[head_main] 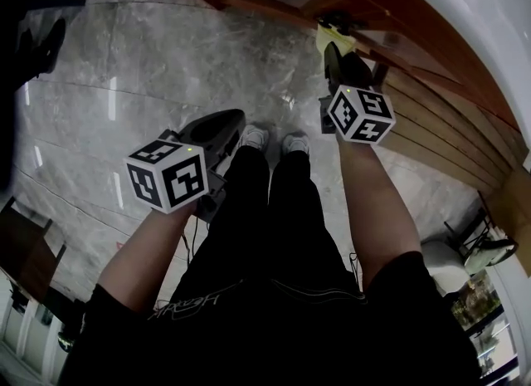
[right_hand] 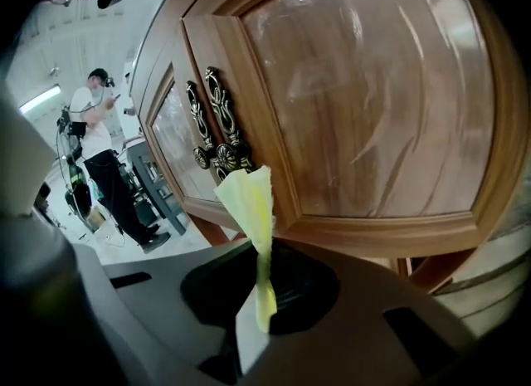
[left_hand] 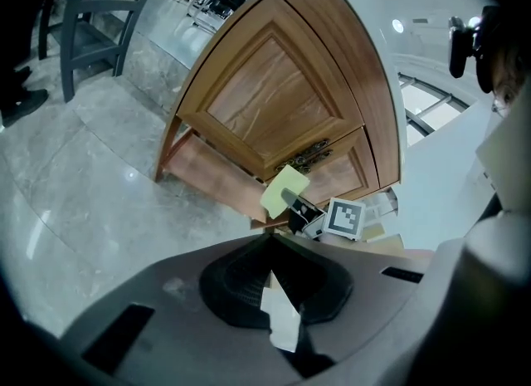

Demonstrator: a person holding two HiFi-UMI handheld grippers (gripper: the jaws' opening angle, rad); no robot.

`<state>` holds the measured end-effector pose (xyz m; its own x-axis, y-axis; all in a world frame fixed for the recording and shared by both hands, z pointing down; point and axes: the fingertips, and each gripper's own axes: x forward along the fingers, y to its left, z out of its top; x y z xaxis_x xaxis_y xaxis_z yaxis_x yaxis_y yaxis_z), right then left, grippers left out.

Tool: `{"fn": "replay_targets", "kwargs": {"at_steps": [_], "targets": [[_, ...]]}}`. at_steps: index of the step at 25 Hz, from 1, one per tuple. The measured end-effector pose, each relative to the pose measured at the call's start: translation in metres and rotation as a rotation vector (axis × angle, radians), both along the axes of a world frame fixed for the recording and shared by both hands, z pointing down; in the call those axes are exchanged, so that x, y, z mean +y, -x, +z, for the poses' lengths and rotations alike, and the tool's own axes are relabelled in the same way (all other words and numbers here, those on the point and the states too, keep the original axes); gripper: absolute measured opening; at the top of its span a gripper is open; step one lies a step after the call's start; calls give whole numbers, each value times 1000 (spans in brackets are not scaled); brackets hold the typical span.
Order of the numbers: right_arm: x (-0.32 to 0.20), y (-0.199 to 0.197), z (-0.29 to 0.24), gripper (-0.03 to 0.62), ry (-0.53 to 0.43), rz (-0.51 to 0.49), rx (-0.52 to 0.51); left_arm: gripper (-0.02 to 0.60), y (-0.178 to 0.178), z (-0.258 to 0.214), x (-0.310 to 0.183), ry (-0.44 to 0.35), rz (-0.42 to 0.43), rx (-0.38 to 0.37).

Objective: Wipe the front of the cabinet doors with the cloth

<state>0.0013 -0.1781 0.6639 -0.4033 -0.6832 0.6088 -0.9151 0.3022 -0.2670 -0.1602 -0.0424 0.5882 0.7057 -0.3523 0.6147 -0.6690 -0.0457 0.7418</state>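
Underfoot, grey marble floor [head_main: 166, 61]; wooden cabinet doors [right_hand: 373, 94] at 12 o'clock. The right claw [right_hand: 261, 280] pinches the yellow cloth [right_hand: 249, 202]: soft, light, limp, best held by a bunched edge. The left claw [left_hand: 271, 276] is apparently closed, empty.

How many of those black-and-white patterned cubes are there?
2: one cube at the head view's lower left, over the floor; the other cube at upper right, beside the wooden cabinet.
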Motion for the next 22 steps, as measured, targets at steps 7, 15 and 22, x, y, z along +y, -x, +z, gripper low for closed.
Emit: {"fn": "replay_targets", "kwargs": {"at_steps": [7, 15, 22], "targets": [[-4, -14, -7, 41, -21, 38, -15, 6, -20, 0, 4, 6, 41, 10], [1, -48, -9, 41, -19, 78, -7, 6, -48, -4, 8, 2, 69, 22], [10, -88, -9, 41, -15, 110, 11, 6, -78, -2, 18, 14, 89, 20]]}}
